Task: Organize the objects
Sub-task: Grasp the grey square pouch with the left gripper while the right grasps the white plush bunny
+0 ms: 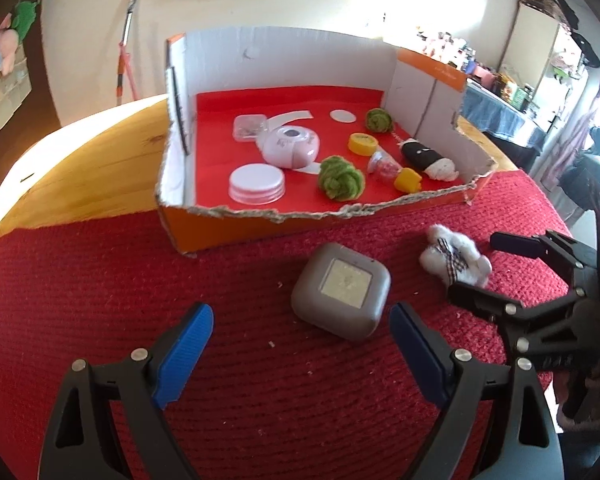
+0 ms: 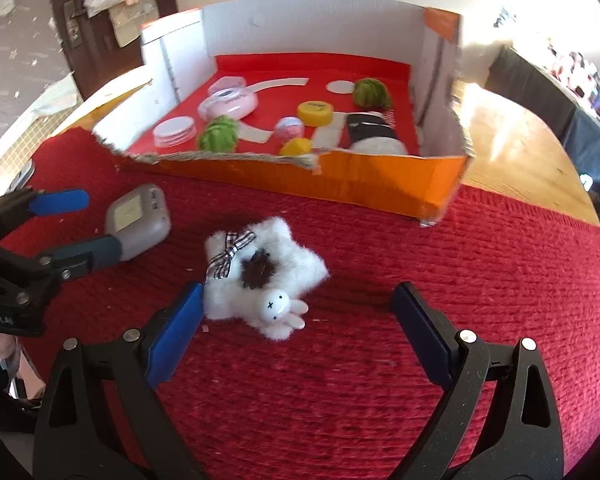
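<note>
A grey square case (image 1: 341,290) lies on the red knitted mat, just beyond my open left gripper (image 1: 302,338); it also shows in the right wrist view (image 2: 138,220), between the left gripper's fingers. A white fluffy toy (image 2: 262,274) with a checked bow and a small rabbit face lies on the mat in front of my open right gripper (image 2: 296,322), touching its left finger (image 2: 176,332). The toy also shows in the left wrist view (image 1: 456,260), between the right gripper's fingers. An orange cardboard box (image 1: 260,228) with a red floor stands beyond both.
The box holds two green yarn balls (image 1: 340,178), white lids (image 1: 257,182), a pink round case (image 1: 292,146), a yellow cap (image 1: 363,144) and a black and white toy (image 1: 426,158). The mat (image 1: 140,280) lies on a wooden table (image 1: 100,160).
</note>
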`<state>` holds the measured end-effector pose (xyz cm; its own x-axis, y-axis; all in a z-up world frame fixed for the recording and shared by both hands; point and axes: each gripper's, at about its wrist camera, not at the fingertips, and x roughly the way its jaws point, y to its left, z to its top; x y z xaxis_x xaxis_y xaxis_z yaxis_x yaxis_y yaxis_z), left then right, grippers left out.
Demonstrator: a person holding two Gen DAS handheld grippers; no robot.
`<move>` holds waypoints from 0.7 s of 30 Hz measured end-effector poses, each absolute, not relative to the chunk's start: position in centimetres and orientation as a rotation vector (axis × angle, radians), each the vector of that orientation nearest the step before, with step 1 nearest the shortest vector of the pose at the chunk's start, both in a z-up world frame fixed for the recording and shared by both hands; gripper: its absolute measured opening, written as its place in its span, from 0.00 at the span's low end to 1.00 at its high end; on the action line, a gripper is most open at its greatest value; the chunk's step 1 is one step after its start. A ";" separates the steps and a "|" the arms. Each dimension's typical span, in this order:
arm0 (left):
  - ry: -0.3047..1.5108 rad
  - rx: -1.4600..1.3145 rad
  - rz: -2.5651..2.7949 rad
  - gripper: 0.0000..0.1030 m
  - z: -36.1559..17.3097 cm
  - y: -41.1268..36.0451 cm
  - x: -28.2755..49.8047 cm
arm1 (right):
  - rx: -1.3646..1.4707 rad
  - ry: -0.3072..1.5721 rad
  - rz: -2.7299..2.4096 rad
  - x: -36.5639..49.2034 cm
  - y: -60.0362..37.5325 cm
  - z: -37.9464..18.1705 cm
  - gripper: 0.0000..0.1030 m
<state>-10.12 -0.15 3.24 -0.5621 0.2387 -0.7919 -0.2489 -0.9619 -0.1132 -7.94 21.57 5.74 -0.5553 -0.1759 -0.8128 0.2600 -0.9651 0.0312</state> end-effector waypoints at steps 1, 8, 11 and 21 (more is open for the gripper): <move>0.026 -1.286 2.548 0.89 3.3 0.0 -10.2 | 1.334 0.110 -2.566 -8.1 22.0 5.8 0.92; 0.058 -1.286 2.520 0.80 3.0 1.0 -10.9 | 1.305 0.140 -2.540 -8.0 21.8 6.1 0.92; 0.072 -1.286 2.518 0.78 2.9 1.1 -11.1 | 1.295 0.133 -2.531 -8.2 21.5 6.0 0.92; 0.098 -1.256 2.487 0.69 2.5 1.8 -11.1 | 1.276 0.162 -2.534 -8.3 21.1 5.8 0.85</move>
